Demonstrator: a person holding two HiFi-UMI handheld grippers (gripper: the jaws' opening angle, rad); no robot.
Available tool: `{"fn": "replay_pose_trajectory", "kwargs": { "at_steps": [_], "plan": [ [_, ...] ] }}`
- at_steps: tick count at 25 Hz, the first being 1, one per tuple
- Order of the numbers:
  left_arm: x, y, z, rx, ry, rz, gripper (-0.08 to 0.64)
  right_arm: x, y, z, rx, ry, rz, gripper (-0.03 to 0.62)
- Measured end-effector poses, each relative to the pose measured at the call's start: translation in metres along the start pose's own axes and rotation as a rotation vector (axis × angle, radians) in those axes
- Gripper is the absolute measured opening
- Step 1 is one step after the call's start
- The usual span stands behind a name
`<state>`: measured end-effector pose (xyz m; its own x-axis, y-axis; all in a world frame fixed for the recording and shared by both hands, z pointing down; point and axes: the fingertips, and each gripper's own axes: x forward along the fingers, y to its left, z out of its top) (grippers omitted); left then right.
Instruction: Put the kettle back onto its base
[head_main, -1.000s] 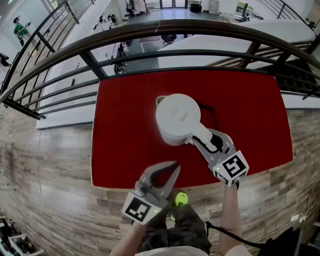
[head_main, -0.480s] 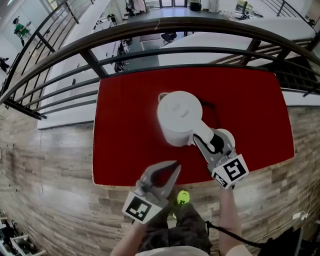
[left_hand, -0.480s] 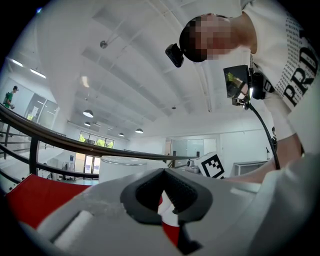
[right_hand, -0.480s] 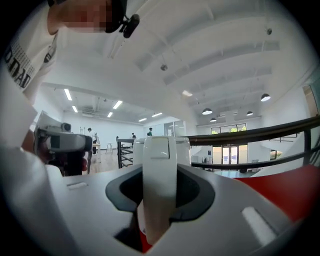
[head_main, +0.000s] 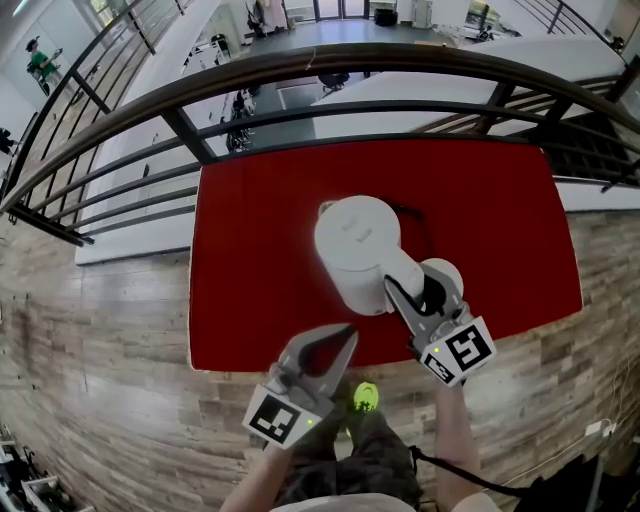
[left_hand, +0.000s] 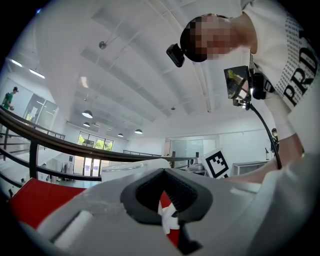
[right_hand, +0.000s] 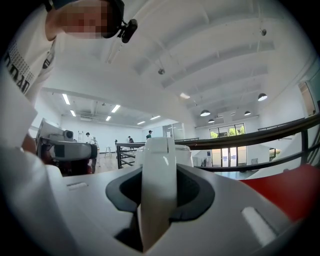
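**Q:** Where is the kettle?

**A:** The white kettle (head_main: 355, 245) stands upright over the middle of the red counter (head_main: 250, 250). Its lid faces up, its spout points toward the railing (head_main: 300, 65), and its handle points back toward the person. The head view looks almost straight down, so it does not show whether the kettle's underside touches the counter.

**Q:** What is the state of the right claw?

**A:** The right claw (head_main: 412, 285) is clamped on the kettle's handle (right_hand: 159, 190). In the right gripper view the handle stands upright between the two dark pads, with one pad against each side.

**Q:** Where is the base?

**A:** A white round disc, read as the base (head_main: 447, 272), lies on the counter just beside the kettle, toward the person's right. The right claw partly covers it, and the kettle body does not sit on it. A black cord (head_main: 415, 215) runs across the counter behind the kettle toward the disc.

**Q:** What is the state of the left claw?

**A:** The left claw (head_main: 350, 330) is at the near edge of the counter, apart from the kettle. Its tips are together and it holds nothing. In the left gripper view, red counter shows through the oval opening between the pads
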<state>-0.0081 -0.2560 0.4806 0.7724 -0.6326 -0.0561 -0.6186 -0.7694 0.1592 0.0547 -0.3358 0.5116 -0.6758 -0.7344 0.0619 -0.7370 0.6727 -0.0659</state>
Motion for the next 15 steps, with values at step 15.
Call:
{"fn": "replay_pose_trajectory", "kwargs": {
  "at_steps": [15],
  "plan": [
    [-0.01, -0.011, 0.107, 0.059, -0.06, -0.018, -0.006, -0.024, 0.031, 0.136, -0.014, -0.155, -0.036, 0.121]
  ]
}}
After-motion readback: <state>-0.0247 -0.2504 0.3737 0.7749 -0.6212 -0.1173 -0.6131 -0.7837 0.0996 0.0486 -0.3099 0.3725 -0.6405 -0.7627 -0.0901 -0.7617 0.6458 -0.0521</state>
